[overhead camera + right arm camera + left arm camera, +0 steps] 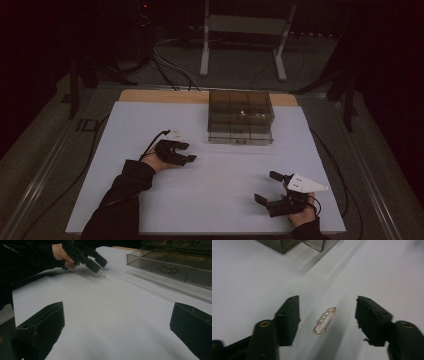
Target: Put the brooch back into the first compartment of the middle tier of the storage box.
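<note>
The left gripper (327,315) hovered, jaws spread, over a pearl-beaded safety pin (325,320) on the table (210,200); the right gripper (267,187) rested wide open, well apart.

text: none readable | labels: none | numbers: none | signs: none

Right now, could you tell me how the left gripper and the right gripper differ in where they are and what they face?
The left gripper sits near the smoky clear drawer box; the right gripper is at the near right of the white table. A small beaded pin lies on the table between the left gripper's jaws, untouched; the right gripper's jaws frame bare table. Both are open and hold nothing.
</note>
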`<action>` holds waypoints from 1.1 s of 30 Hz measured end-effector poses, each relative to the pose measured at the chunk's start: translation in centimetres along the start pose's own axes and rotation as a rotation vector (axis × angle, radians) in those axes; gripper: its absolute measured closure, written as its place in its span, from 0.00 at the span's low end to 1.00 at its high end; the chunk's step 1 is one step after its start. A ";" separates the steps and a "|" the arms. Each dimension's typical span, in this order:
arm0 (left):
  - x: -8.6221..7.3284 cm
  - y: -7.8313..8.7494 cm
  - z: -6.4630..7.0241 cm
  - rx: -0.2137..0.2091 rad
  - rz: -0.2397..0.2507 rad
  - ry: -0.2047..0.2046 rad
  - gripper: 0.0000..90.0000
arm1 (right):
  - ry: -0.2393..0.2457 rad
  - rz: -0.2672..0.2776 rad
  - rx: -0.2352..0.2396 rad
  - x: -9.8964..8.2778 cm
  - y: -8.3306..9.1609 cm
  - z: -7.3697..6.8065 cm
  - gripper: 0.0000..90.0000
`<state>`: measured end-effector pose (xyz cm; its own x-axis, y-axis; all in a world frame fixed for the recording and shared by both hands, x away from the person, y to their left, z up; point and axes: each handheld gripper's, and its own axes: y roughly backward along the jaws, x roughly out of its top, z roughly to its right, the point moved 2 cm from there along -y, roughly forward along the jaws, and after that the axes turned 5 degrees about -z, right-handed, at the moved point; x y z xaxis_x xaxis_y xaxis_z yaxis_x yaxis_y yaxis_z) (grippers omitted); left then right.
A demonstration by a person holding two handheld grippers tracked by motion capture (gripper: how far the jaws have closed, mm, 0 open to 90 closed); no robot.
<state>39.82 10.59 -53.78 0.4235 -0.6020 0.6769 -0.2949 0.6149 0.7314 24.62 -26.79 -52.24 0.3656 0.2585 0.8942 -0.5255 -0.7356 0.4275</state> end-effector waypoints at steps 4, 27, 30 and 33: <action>0.0 -0.2 0.0 0.010 -0.014 -0.011 0.56 | -0.003 -0.002 0.000 0.0 0.0 0.0 0.00; 0.0 -1.0 0.4 0.017 -0.071 -0.080 0.94 | -0.003 -0.005 0.000 0.0 0.0 0.0 0.00; 0.0 -1.0 0.4 0.016 -0.072 -0.076 0.96 | -0.001 -0.006 -0.001 0.0 0.0 0.0 0.00; -0.1 -1.0 0.4 0.016 -0.069 -0.071 0.96 | 0.003 -0.004 -0.001 0.0 0.0 0.0 0.00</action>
<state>39.74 9.79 -54.54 0.3818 -0.6773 0.6289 -0.2813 0.5630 0.7771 24.64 -26.77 -52.26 0.3654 0.2634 0.8928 -0.5251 -0.7336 0.4313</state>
